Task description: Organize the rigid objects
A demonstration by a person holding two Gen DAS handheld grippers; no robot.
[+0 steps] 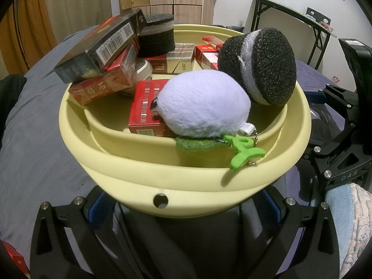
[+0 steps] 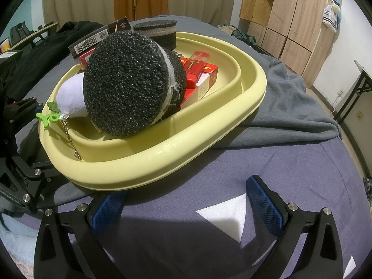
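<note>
We hold both grippers wide, empty: left gripper (image 1: 183, 207) straddles the yellow basin (image 1: 130, 181), right gripper (image 2: 186, 200) at its six o'clock. Lift the foam puck (image 2: 130, 81) gently; it leans on the rim.

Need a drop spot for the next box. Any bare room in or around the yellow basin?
Inside the yellow basin it's crowded: boxes, plush toy and black sponge fill it. Free: the purple sheet before the right gripper, and the grey blanket right of the rim.

Bed (image 2: 232, 174) — grey blanket (image 2: 290, 111), yellow basin (image 2: 162, 162) on top.
</note>
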